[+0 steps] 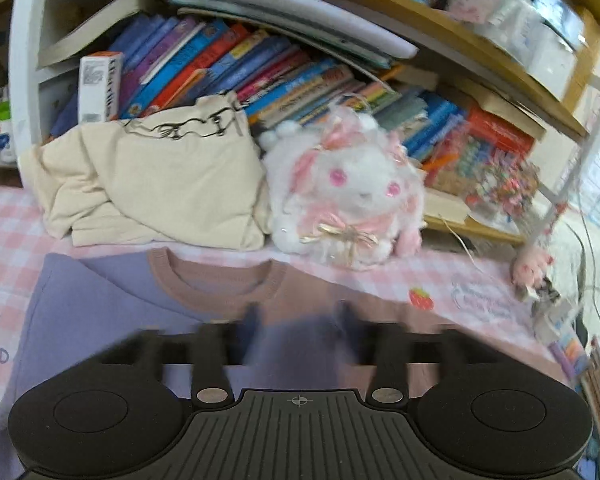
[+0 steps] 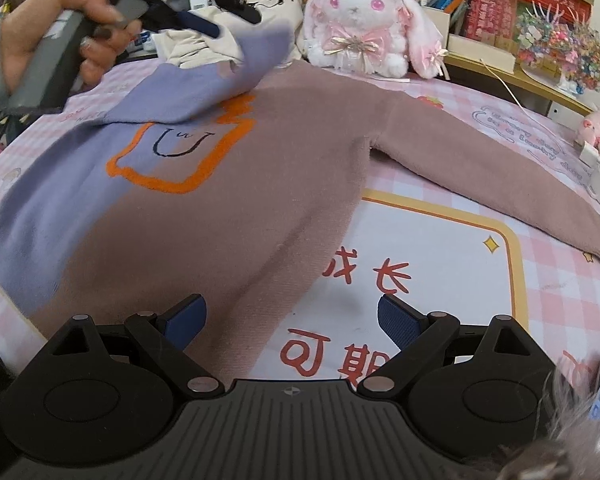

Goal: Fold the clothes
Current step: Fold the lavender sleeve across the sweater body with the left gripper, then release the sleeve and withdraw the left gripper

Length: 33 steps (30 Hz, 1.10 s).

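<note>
A two-tone sweater [image 2: 236,184], purple on the left and dusty pink on the right with an orange outline drawing, lies flat on the pink checked table cover. My left gripper [image 1: 298,320] is shut on the purple sleeve [image 2: 256,56] and holds it lifted over the sweater's chest; it shows in the right wrist view [image 2: 204,26] at the top left. The pink sleeve [image 2: 500,176] lies stretched out to the right. My right gripper [image 2: 292,316] is open and empty, low over the sweater's bottom hem. The pink collar [image 1: 216,276] shows in the left wrist view.
A cream folded garment [image 1: 160,184] and a white plush rabbit [image 1: 352,188] sit at the table's back edge below bookshelves [image 1: 260,68]. A white printed mat [image 2: 432,248] lies under the sweater's right side. Small pink toys and cables [image 2: 596,132] lie at the far right.
</note>
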Available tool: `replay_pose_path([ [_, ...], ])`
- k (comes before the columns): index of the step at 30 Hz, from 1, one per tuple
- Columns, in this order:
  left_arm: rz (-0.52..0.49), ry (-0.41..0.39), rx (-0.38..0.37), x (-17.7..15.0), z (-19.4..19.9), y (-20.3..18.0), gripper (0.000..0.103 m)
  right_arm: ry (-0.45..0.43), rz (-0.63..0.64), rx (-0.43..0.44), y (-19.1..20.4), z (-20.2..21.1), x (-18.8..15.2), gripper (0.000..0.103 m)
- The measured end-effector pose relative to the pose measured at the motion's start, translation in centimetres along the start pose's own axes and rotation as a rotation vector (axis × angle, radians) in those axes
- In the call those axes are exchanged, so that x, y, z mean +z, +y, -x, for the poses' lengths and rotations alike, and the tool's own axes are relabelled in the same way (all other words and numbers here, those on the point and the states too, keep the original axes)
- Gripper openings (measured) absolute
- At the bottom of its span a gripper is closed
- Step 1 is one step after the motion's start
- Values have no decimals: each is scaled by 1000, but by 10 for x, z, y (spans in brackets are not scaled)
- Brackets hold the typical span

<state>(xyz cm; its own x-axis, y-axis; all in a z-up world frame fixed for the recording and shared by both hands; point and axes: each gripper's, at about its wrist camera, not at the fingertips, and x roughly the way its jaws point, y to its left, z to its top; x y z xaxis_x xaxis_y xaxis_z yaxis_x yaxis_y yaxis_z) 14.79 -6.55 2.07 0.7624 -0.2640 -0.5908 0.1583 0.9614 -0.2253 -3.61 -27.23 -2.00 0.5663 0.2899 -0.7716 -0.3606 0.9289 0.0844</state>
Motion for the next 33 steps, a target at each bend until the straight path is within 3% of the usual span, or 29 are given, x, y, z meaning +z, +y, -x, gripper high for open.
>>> replay_pose_path([
  [5,-133,-1,60,-24,36,7,66,1,-25,-4,0,0,0,93],
  [11,-236,96,272,-85,87,50,66,-3,-89,-16,2,-1,-1,93],
  [14,-228,127,363,-113,113,71,66,-4,-147,-40,5,-2,-2,92],
  [17,-117,144,415,-126,135,95,66,-10,-227,-71,4,-1,-5,90],
  [19,-29,140,424,-131,147,112,66,-15,-273,-91,5,1,-7,88],
  [21,47,140,422,-135,156,127,65,-18,-313,-111,7,2,-9,79],
  [24,83,161,370,-138,160,142,58,-24,-369,-141,10,5,-12,66],
  [26,97,184,334,-140,161,150,38,-24,-375,-161,16,7,-14,56],
  [28,126,187,302,-146,162,155,30,-19,-382,-175,21,8,-16,51],
  [31,160,178,249,-150,165,159,9,-11,-393,-197,28,10,-19,42],
  [33,170,179,227,-151,165,162,7,-8,-403,-193,32,11,-20,31],
])
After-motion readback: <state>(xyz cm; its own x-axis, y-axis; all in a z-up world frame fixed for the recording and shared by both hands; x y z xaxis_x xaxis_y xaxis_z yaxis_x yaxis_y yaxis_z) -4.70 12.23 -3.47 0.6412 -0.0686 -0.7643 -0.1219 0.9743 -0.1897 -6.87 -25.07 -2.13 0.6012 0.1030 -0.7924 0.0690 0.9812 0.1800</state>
